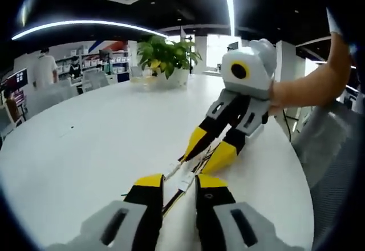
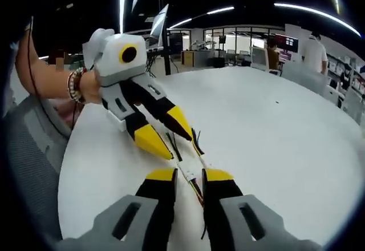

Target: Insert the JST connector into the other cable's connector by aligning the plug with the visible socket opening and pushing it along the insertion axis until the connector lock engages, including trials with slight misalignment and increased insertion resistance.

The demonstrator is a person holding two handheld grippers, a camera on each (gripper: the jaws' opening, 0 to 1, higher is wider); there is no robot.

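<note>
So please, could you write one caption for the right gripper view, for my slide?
Two handheld grippers face each other over a white table, holding cable connectors between their yellow-tipped jaws.

My right gripper [image 2: 190, 175] straddles the white connector [image 2: 188, 171] on the white table [image 2: 274, 125]. Opposite, I see the left gripper [image 2: 174, 140] pinching its cable [image 2: 197, 142].
</note>
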